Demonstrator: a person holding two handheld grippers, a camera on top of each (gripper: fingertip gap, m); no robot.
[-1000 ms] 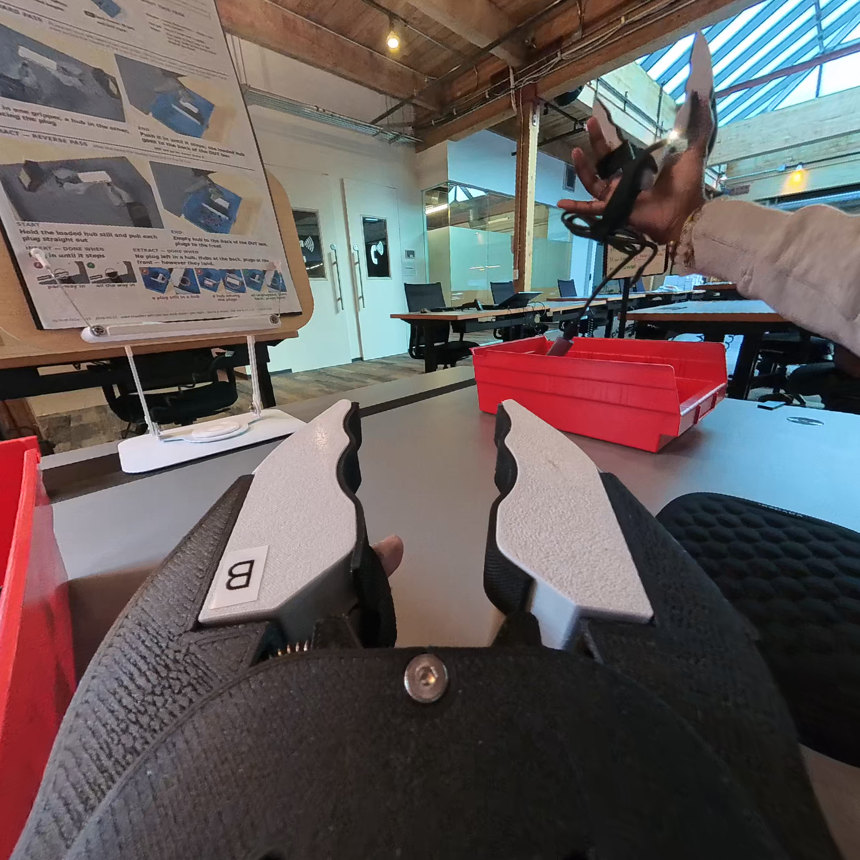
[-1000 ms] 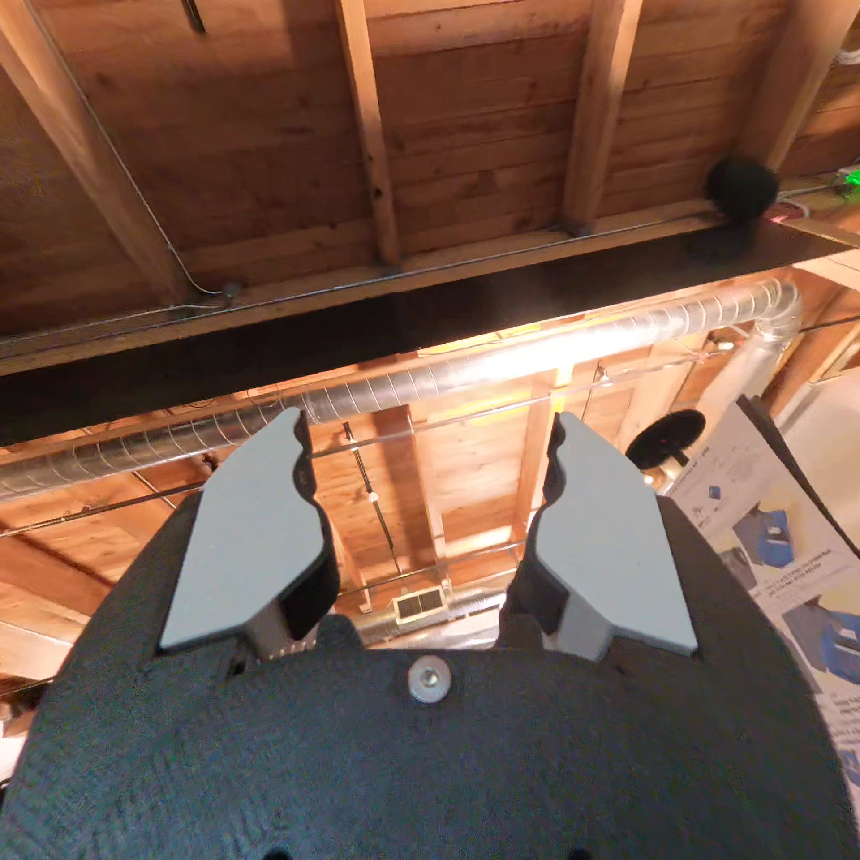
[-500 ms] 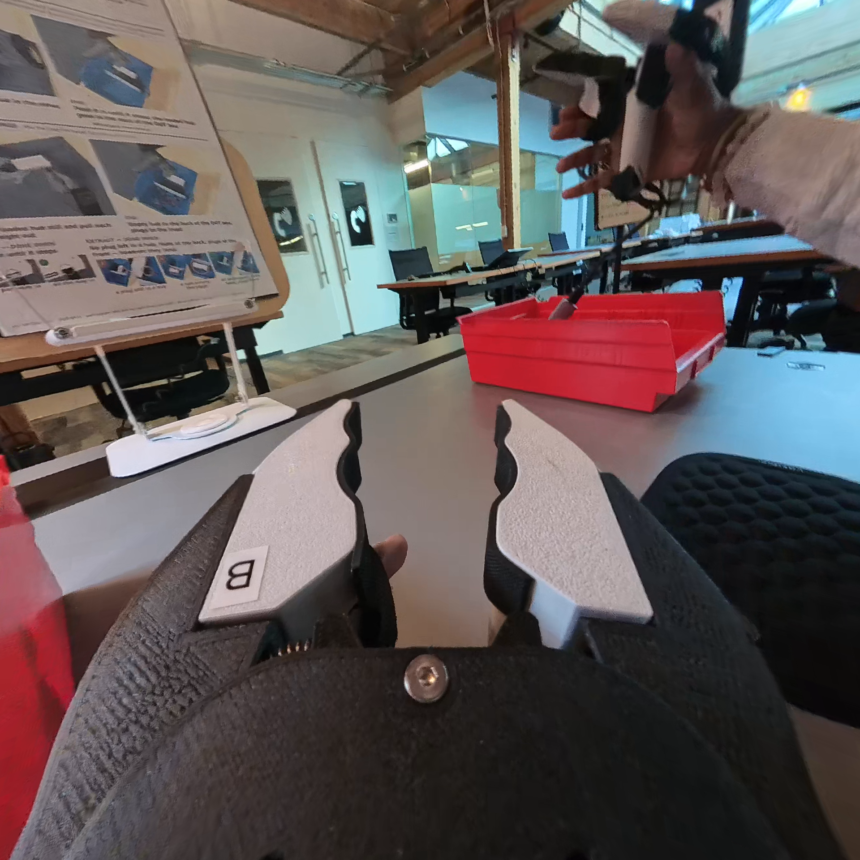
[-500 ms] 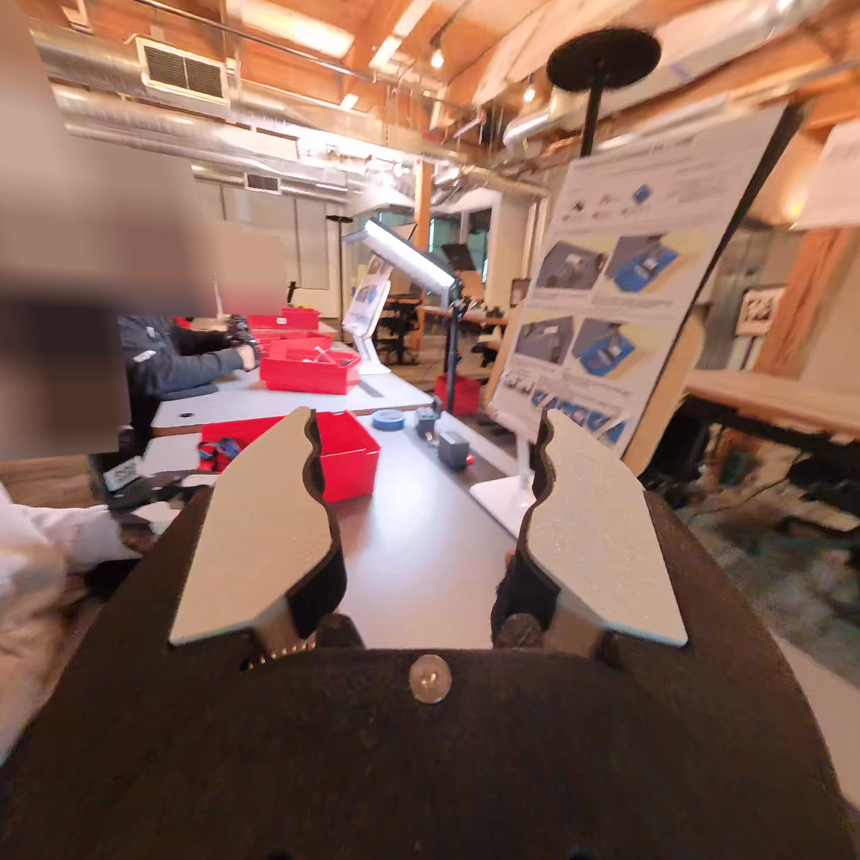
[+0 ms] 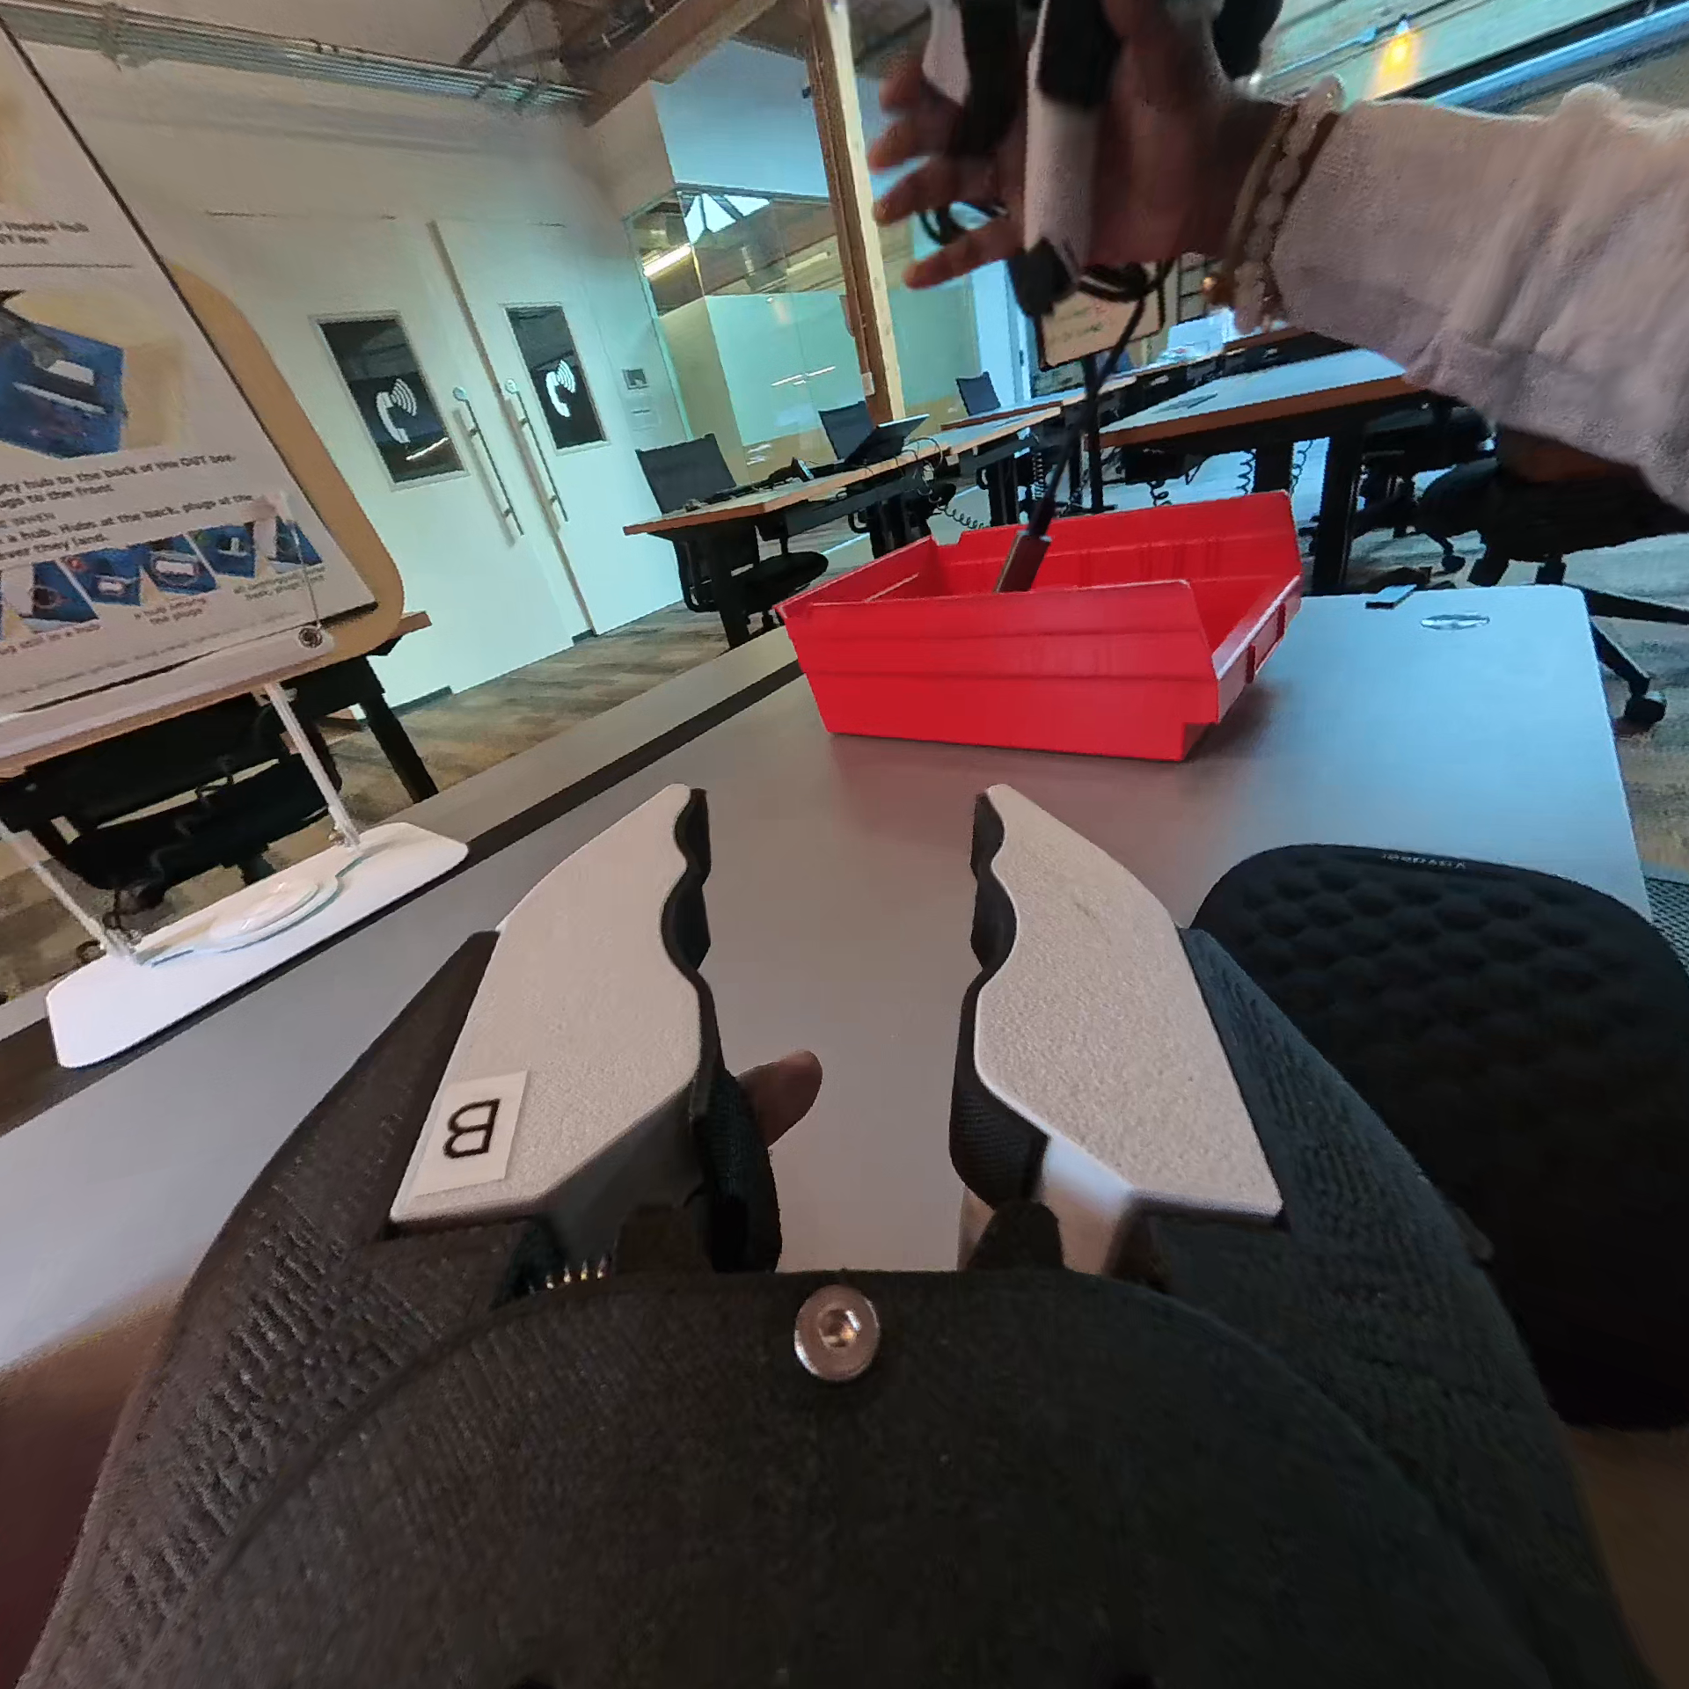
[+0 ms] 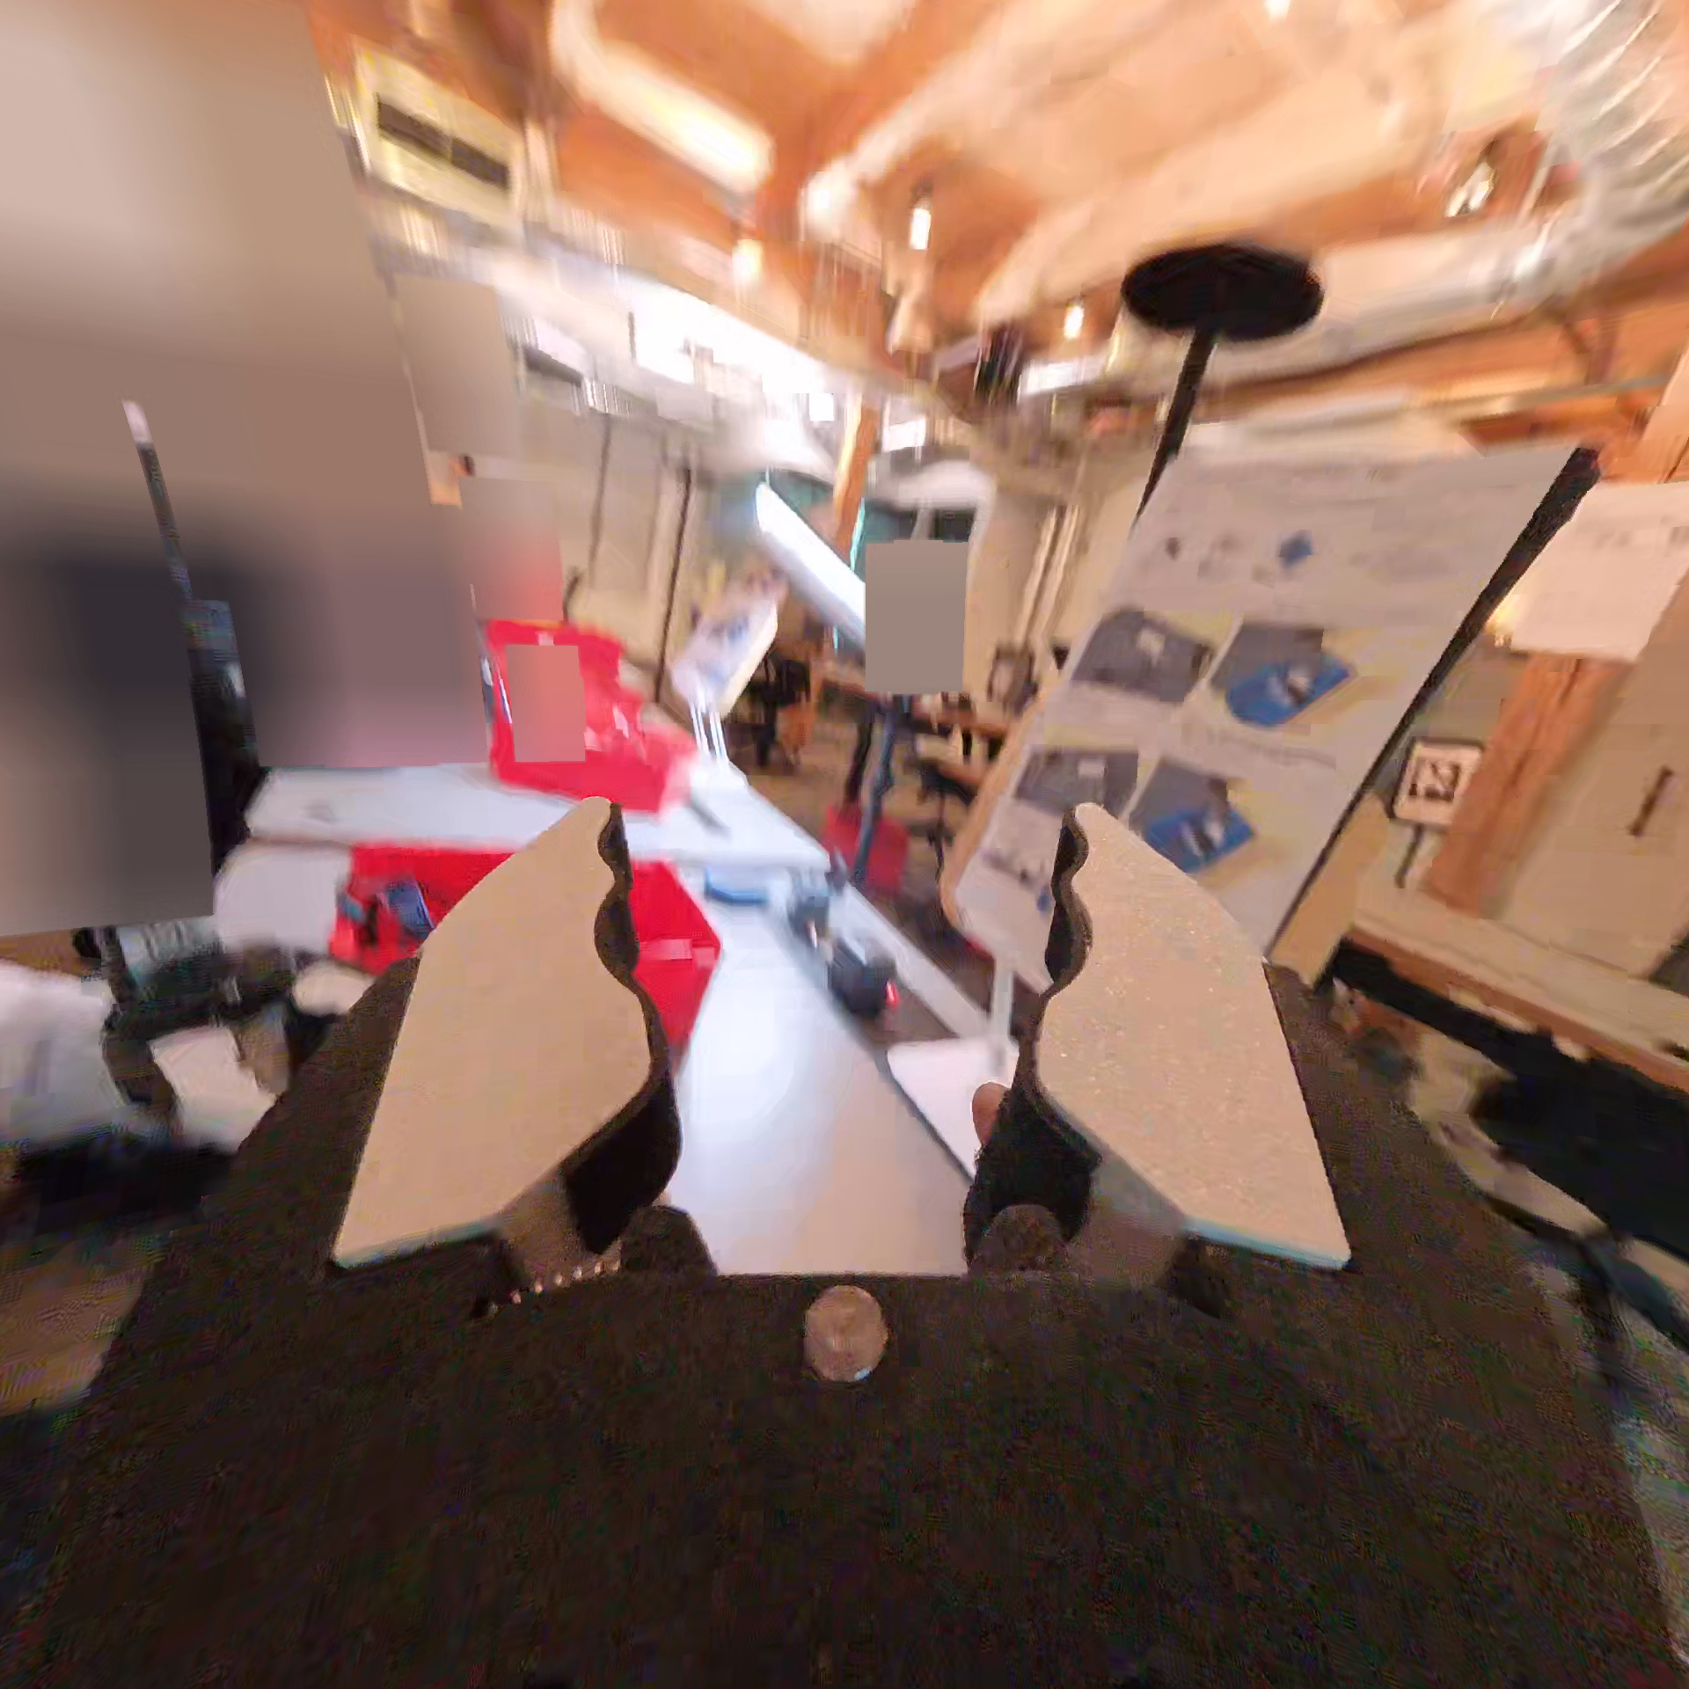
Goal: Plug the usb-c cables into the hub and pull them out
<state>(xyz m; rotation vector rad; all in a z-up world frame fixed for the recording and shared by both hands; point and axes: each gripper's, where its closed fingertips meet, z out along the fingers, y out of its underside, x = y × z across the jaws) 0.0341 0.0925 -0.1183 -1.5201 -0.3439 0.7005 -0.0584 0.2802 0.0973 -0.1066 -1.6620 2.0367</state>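
My left gripper (image 5: 836,813) is open and empty, low over the grey table (image 5: 850,877). A red bin (image 5: 1042,658) stands ahead of it. A hand (image 5: 1124,164) is raised above the bin at the top right. A black cable (image 5: 1074,430) hangs from it, and the dark flat piece (image 5: 1022,559) at the cable's end dips into the bin. My right gripper (image 6: 841,823) is open and empty. It is raised and looks along the table (image 6: 786,1097) in a blurred view. No hub is clearly visible.
An instruction board (image 5: 137,457) on a white stand base (image 5: 256,923) stands at the left, and also shows in the right wrist view (image 6: 1234,695). A black mesh cushion (image 5: 1444,1051) lies at the right. Red bins (image 6: 681,950) and small dark items (image 6: 859,969) sit farther along the table.
My right gripper has swung down from facing the ceiling to facing the table. The hand with the cable has risen in the left wrist view. Both grippers stay open.
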